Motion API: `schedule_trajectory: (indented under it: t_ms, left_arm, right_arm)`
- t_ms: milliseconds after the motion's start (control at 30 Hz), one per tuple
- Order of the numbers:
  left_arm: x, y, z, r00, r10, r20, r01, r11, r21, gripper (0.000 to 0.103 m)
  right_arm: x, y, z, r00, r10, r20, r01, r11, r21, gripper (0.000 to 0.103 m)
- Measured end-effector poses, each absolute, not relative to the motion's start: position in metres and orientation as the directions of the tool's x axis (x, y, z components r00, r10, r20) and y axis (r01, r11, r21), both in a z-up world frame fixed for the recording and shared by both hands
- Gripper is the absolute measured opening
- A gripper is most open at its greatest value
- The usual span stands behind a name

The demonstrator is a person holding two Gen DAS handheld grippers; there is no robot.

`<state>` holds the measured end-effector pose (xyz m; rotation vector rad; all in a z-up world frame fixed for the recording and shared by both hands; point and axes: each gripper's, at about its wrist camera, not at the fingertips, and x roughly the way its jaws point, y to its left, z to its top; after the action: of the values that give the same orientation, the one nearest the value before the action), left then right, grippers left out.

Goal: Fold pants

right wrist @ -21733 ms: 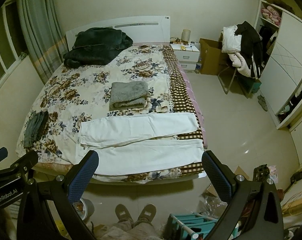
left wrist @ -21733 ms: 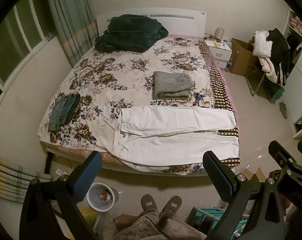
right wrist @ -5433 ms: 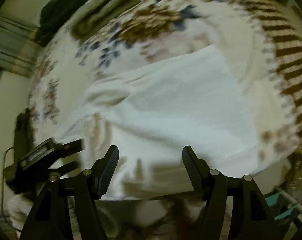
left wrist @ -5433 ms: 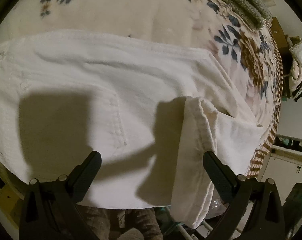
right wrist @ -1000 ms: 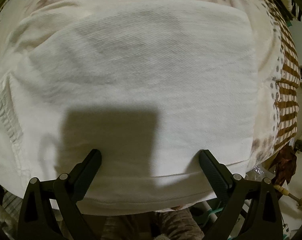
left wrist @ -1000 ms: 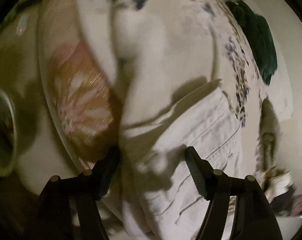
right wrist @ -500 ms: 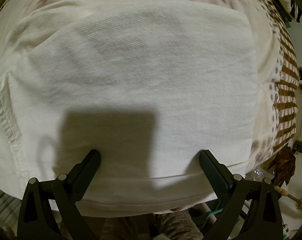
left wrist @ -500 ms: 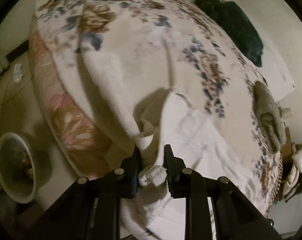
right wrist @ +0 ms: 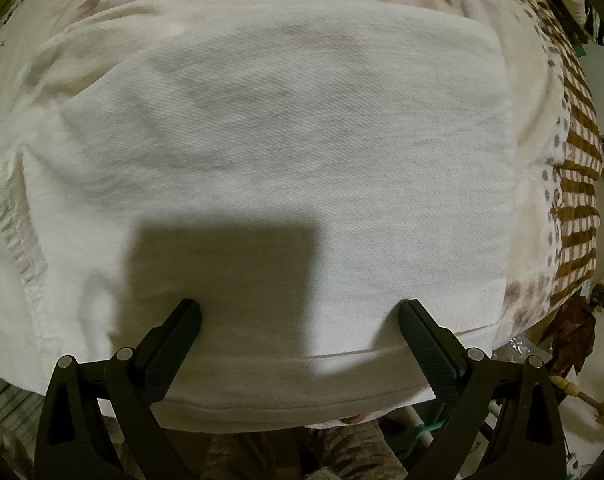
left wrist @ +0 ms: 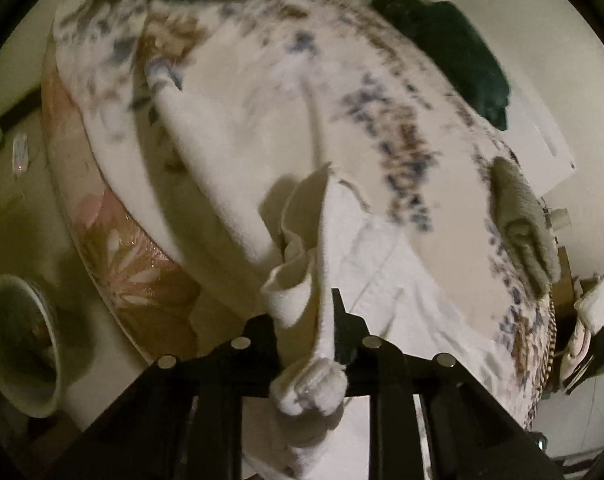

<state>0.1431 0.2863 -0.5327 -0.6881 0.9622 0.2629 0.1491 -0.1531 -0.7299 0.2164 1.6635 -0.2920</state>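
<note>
The white pants (left wrist: 382,264) lie folded on the floral bedspread (left wrist: 262,80) near the bed's front edge. My left gripper (left wrist: 308,320) is shut on a bunched corner of the pants and holds it lifted above the bed edge. In the right wrist view the folded pants (right wrist: 282,140) fill the frame. My right gripper (right wrist: 300,320) is open just above the fabric near its front hem, with its shadow on the cloth.
A folded grey towel (left wrist: 522,224) and a dark green blanket (left wrist: 454,40) lie farther back on the bed. A white bin (left wrist: 18,344) stands on the floor at the left. A brown checked sheet border (right wrist: 578,200) runs along the bed's right side.
My left gripper closed on the pants corner and has lifted it, swinging the view up over the bed. My right gripper has stayed open over the pants.
</note>
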Motion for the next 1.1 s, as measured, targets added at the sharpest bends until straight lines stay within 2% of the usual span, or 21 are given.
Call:
schedule_trajectory:
  t_ms: [167,433,633,733,967,1100]
  left_arm:
    - [0.132,0.268,-0.49,0.55,-0.066,-0.833,-0.51,0.763,-0.397,0.017]
    - [0.125,0.262,-0.491,0.506,-0.007,-0.863,-0.595,0.722,-0.355,0.017]
    - [0.118,0.236,-0.466,0.533,0.007,-0.846,-0.562,0.751,-0.348,0.017]
    - [0.119,0.216,-0.453,0.557,-0.001,-0.83,-0.517,0.782,-0.348,0.017]
    - [0.144,0.138,-0.419,0.605,-0.148,-0.782,-0.301,0.867,-0.396,0.016]
    - [0.156,0.079,-0.422,0.578,-0.221,-0.786,-0.191,0.9,-0.393,0.016]
  right_arm:
    - [0.145,-0.155,-0.727,-0.108,-0.015,-0.994,0.298,0.953,-0.046,0.101]
    - [0.133,-0.172,-0.718,-0.103,0.042,-0.994,0.302,0.953,0.009,0.101]
    - [0.126,-0.184,-0.717,-0.094,0.061,-0.994,0.288,0.957,0.032,0.101]
    - [0.125,-0.192,-0.716,-0.09,0.078,-0.993,0.292,0.955,0.048,0.101]
    - [0.121,-0.219,-0.703,-0.062,0.128,-0.99,0.317,0.943,0.102,0.101]
    - [0.11,-0.251,-0.692,-0.031,0.151,-0.988,0.348,0.928,0.131,0.101]
